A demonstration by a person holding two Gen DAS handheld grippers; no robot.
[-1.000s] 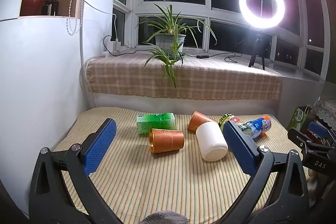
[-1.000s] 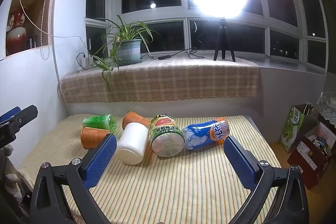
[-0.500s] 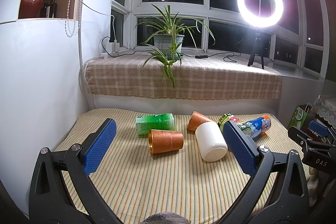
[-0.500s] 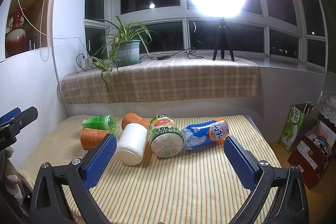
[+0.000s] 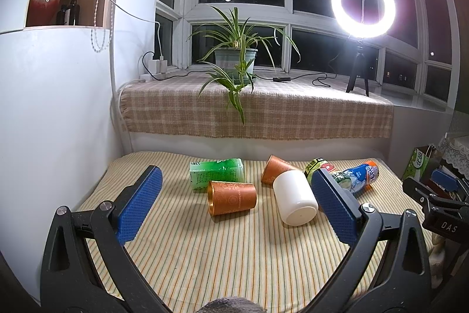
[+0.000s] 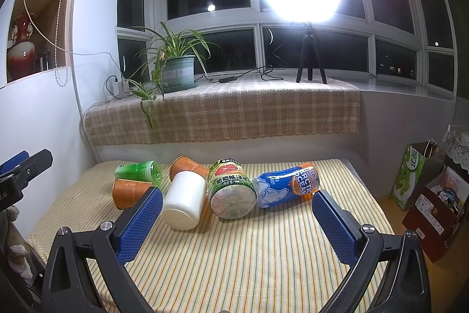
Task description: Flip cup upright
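Several cups lie on their sides on the striped cloth: a copper cup (image 5: 232,197) with its mouth to the left, a white cup (image 5: 294,201) with its base toward me, and a second orange cup (image 5: 274,172) behind it. The right wrist view shows the same white cup (image 6: 184,201), the copper cup (image 6: 129,192) and the orange cup (image 6: 185,167). My left gripper (image 5: 234,203) is open and empty, held back from the cups. My right gripper (image 6: 237,220) is open and empty, in front of the row.
A green bottle (image 5: 217,172), a green-labelled can (image 6: 231,192) and a blue can (image 6: 285,188) also lie on the striped table (image 6: 249,260). A window ledge with a potted plant (image 5: 234,60) and a ring light (image 5: 363,8) stands behind. Bags (image 6: 416,181) stand at the right.
Both views have shifted only slightly; the left gripper has drifted a touch. The cups have not moved and both grippers stay open.
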